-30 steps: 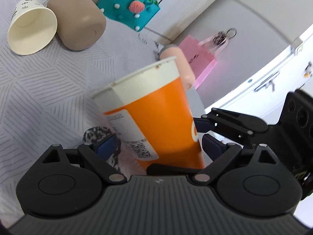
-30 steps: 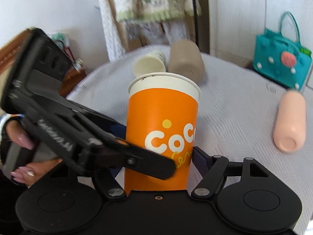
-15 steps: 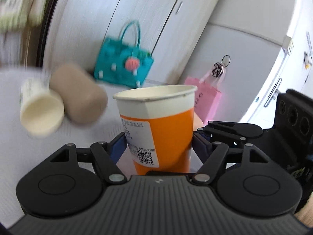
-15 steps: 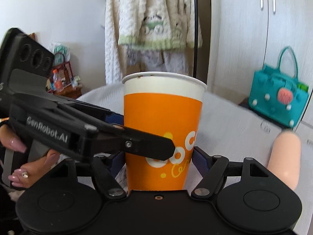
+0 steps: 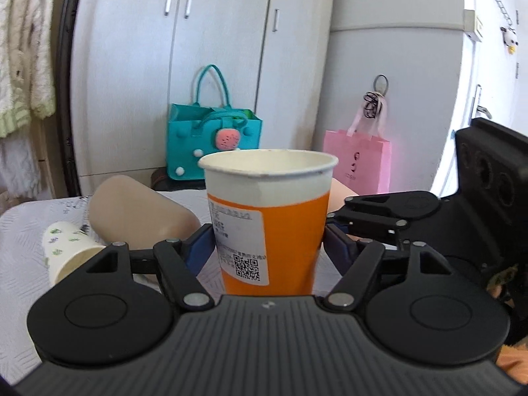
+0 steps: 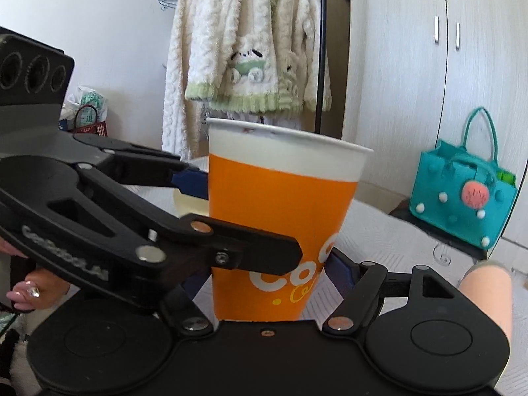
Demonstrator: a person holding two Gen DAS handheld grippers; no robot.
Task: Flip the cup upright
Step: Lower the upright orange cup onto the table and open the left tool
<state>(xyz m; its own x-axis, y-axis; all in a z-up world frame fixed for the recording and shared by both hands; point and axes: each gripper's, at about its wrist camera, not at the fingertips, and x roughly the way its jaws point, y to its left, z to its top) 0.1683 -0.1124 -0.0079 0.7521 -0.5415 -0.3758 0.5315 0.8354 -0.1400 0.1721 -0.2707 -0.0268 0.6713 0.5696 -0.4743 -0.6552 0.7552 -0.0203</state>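
An orange paper cup [image 5: 280,227] with a white rim and a QR label stands upright, mouth up, between both grippers. It also shows in the right wrist view [image 6: 277,231]. My left gripper [image 5: 267,244] is shut on its lower half, blue pads against both sides. My right gripper [image 6: 267,270] is shut on the same cup from another side. The left gripper's body [image 6: 99,217] crosses in front of the cup in the right wrist view. The cup's base is hidden behind the gripper bodies.
A beige cup [image 5: 138,211] and a small cream paper cup [image 5: 66,250] lie on their sides on the white tablecloth [image 5: 19,231]. A peach bottle [image 6: 488,293] lies at right. A teal bag [image 5: 214,138] and a pink bag [image 5: 359,161] stand behind.
The orange cup has turned from tilted to upright in both grippers. Both wrist views have swung up from the table to level with the room.
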